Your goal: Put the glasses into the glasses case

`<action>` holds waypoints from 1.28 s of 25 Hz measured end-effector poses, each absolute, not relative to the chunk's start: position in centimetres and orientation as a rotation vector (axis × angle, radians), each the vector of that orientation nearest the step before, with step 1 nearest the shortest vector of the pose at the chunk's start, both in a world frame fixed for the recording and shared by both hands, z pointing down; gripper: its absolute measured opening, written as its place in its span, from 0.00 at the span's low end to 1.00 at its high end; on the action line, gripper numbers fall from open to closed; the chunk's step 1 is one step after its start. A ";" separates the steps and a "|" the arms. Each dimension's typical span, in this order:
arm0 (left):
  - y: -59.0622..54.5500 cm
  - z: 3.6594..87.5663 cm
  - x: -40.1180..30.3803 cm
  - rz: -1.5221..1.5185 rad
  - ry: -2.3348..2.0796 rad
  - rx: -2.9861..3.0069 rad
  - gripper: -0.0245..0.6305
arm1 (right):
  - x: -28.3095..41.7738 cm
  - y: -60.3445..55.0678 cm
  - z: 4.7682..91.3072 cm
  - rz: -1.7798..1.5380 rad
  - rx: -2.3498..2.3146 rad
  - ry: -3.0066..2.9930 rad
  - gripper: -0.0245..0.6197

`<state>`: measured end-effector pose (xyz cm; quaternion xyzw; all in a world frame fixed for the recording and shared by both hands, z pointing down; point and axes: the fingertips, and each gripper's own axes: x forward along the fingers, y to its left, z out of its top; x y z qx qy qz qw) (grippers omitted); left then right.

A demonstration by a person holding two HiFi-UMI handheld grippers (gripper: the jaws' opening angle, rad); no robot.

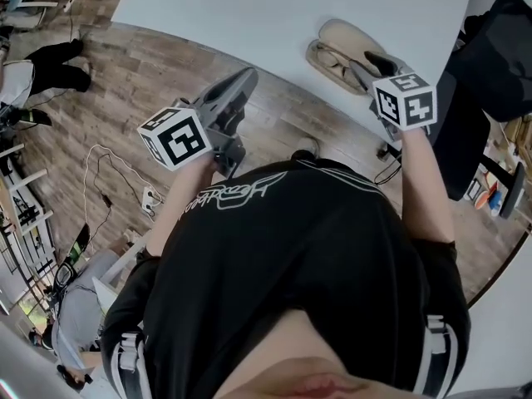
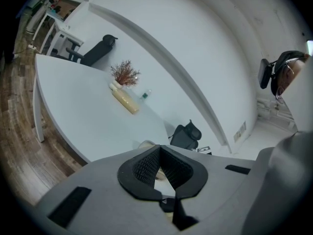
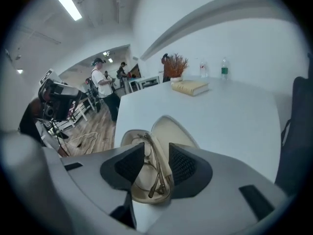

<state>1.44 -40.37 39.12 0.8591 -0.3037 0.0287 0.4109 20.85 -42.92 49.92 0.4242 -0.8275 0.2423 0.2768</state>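
Observation:
An open beige glasses case (image 1: 339, 50) lies near the front edge of the white table (image 1: 274, 15). The thin-framed glasses (image 3: 155, 173) lie folded inside its lower half, with the lid (image 3: 171, 129) tipped back beside it. My right gripper (image 3: 156, 163) hovers just above the case, open; its pads stand either side of the glasses without touching them. My left gripper (image 1: 235, 90) hangs over the wooden floor, off the table's edge and left of the case. It is open by a narrow gap with nothing in it. The case (image 2: 146, 145) peeks over its jaws.
A book (image 3: 190, 87), a dried plant (image 3: 174, 65) and bottles (image 3: 224, 68) stand at the table's far end. A dark chair (image 1: 497, 52) is close at the right. Cables and a power strip (image 1: 150, 196) lie on the floor at left. People (image 3: 103, 89) stand far off.

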 end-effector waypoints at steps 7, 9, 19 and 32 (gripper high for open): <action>-37.4 36.9 2.0 0.081 -0.680 2.221 0.05 | 20.6 -39.9 43.0 0.461 1.399 -2.320 0.24; -36.2 36.3 2.1 0.082 -0.653 2.244 0.05 | 19.9 -38.0 40.7 0.428 1.436 -2.402 0.21; -28.1 31.7 2.5 0.079 -0.442 2.402 0.05 | 17.0 -25.9 32.4 0.317 1.684 -2.560 0.07; -13.6 28.9 -0.6 0.086 -0.201 2.587 0.05 | 7.2 -9.2 29.6 0.366 1.619 -2.721 0.05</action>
